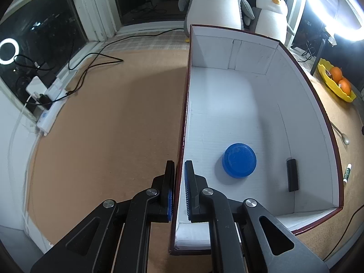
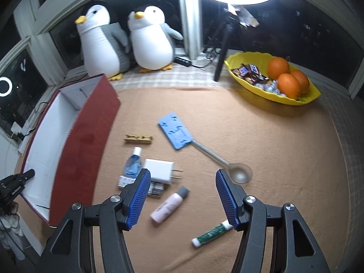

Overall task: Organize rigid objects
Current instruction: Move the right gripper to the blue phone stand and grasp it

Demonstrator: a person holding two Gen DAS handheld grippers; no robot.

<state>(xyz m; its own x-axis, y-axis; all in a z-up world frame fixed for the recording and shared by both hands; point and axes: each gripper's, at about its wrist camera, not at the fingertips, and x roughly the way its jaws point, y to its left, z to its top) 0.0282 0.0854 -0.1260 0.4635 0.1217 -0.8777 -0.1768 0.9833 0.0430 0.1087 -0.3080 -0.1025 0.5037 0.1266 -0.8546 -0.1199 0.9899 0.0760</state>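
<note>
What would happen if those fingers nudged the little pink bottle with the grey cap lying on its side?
The pink bottle with the grey cap looks round and lies flat on the tan cloth, so it would probably roll sideways. It seems small and plastic, so likely light and stiff. Its smooth surface might slip, though the right gripper has ribbed blue fingers.

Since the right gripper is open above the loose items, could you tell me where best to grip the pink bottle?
Grip the pink bottle across the middle of its body, coming from above with the right gripper. It lies flat and slanted, grey cap toward the plug, so turn the gripper to close across its narrow width.
</note>
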